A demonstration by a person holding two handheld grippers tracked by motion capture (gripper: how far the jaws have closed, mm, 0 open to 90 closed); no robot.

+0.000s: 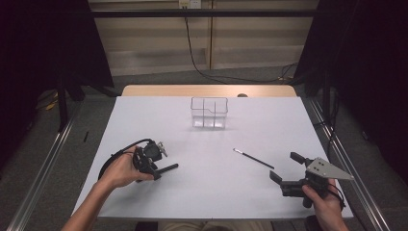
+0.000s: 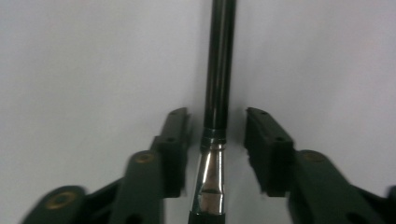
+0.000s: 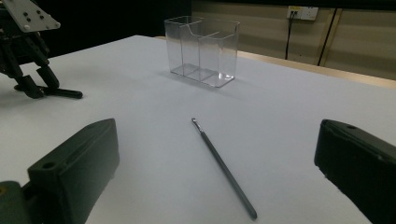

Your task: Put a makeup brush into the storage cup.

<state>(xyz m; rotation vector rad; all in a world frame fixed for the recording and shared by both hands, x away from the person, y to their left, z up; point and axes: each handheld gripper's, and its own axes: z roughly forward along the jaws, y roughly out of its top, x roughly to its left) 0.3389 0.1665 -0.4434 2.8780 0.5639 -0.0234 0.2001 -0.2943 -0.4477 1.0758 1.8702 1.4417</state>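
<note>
I am lowering my left gripper [image 2: 217, 140] over the black brush [image 2: 218, 93], which is lying on the white table [image 1: 207, 187] nearer me than the clear organiser [image 1: 209, 113]; its jaws are flanking the ferrule, seemingly not yet touching; my right gripper [image 1: 285, 168] is resting spread wide beside the thin brush [image 1: 253, 159].

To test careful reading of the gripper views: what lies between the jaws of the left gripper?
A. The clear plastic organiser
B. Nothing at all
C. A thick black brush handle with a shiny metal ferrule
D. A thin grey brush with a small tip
C: the left gripper view shows the black brush handle and its shiny ferrule running between the jaws of the left gripper.
</note>
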